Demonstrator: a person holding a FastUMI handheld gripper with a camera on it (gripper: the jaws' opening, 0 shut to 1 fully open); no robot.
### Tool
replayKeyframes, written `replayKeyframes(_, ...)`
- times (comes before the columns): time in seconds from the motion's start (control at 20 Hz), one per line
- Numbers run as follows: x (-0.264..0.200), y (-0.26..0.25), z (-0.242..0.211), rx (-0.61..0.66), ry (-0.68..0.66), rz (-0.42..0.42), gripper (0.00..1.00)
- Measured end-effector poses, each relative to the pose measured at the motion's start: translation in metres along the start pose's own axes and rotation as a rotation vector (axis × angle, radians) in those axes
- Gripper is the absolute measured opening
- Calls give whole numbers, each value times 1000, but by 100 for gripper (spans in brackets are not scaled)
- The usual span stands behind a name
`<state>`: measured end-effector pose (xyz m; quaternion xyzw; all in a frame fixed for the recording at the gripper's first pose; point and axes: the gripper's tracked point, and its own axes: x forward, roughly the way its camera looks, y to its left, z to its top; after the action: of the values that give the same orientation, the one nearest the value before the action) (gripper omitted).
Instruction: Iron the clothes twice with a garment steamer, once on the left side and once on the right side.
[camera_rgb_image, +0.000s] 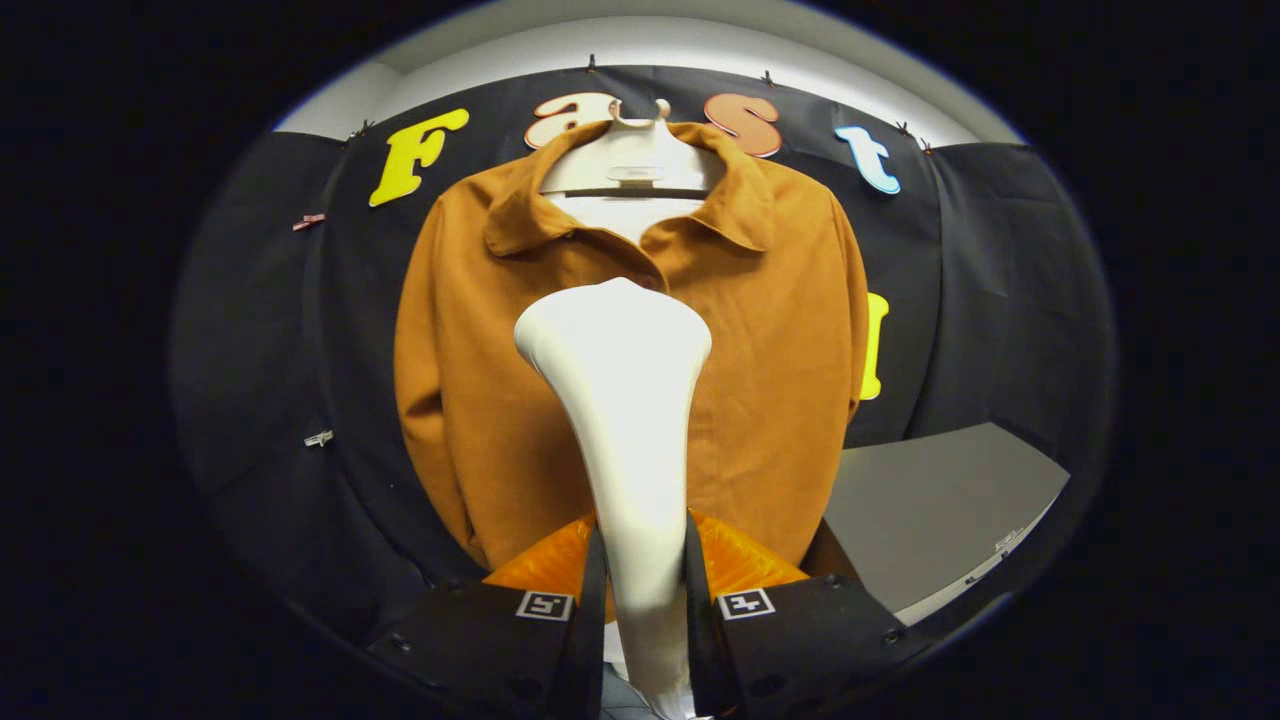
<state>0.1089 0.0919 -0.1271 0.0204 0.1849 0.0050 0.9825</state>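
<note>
We hold the gripper (645, 590) closed on the handle of the garment steamer (625, 430), both fingers pressing its narrow white neck from left and right. The steamer rises straight ahead between the fingers, its long axis running up and away from us, widening into a broad rounded head that points at the jacket (630, 350). That head sits over the middle of the jacket's front, just below the collar, roughly on the button line, so either half of the garment lies an equal swing away, one to the left and one to the right. We cannot tell whether the head touches the cloth. The jacket is rust brown, matte and smooth, hanging square on a pale hanger (635, 150) against the far wall. A grey table (940, 500) stands to the right.
</note>
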Motion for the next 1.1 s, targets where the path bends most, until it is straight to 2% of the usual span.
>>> replayKeyframes(0.2, 16, 34, 3, -9, 2, 43, 38)
replayKeyframes(0.65, 49, 49, -20, -10, 74, -11, 38)
replayKeyframes(1.1, 67, 57, -65, -9, 180, -26, 38)
